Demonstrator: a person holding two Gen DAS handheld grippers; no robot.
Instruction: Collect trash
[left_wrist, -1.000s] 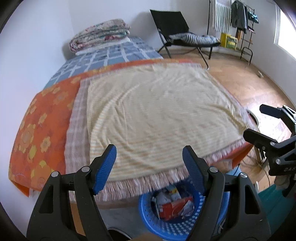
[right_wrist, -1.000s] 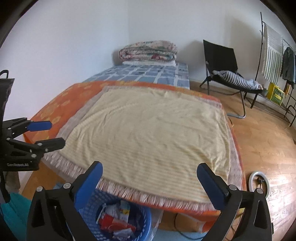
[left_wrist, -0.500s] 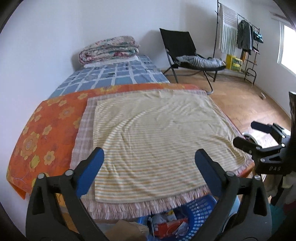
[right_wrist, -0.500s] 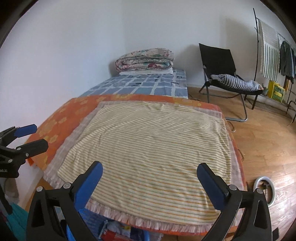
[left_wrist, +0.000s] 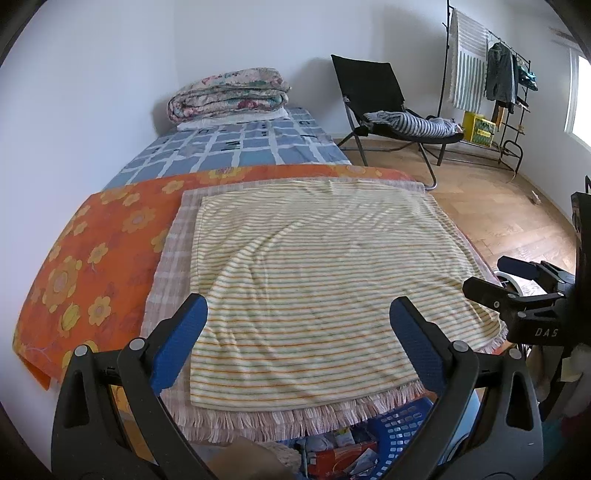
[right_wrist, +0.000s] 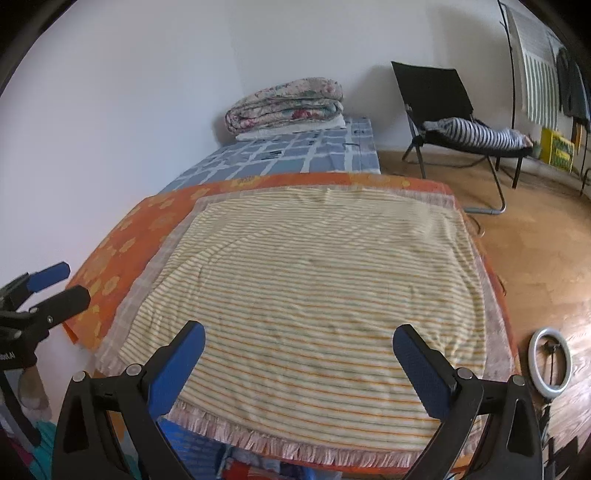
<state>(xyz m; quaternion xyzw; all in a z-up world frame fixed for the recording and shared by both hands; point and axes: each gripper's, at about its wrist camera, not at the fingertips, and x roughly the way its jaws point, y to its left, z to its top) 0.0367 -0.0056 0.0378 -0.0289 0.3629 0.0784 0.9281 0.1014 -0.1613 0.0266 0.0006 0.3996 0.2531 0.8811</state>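
1. Trash sits in one blue plastic basket (left_wrist: 397, 432), at the near edge under the bed's fringe. I see a red-orange carton (left_wrist: 340, 456) and white wrappers piled inside; pieces too jumbled to count.
2. In my right view the basket (right_wrist: 192, 448) is mostly hidden by the fringe; only a blue patch and some red trash (right_wrist: 240, 470) show.
3. My left claw (left_wrist: 299, 341) is spread wide, nothing between its two blue pads, hovering above the near end of the bed.
4. My right claw (right_wrist: 299, 365) is also wide, two blue pads, nothing held, over the same near end.
5. Each claw shows at the other view's edge: the right one on the right side, the left one on the left side.
6. One striped yellow towel (left_wrist: 317, 280) lies flat on one fringed checked cloth (left_wrist: 173, 266), over one orange flowered sheet (left_wrist: 96, 258).
7. Far end: one folded quilt (left_wrist: 229, 94) on the blue checked cover (left_wrist: 236, 151).
8. Far right: one black chair (left_wrist: 373, 88) with one striped cloth (left_wrist: 410, 123) on it, one clothes rack (left_wrist: 495, 77).
9. One white ring light (right_wrist: 550, 363) on the wood floor, right.
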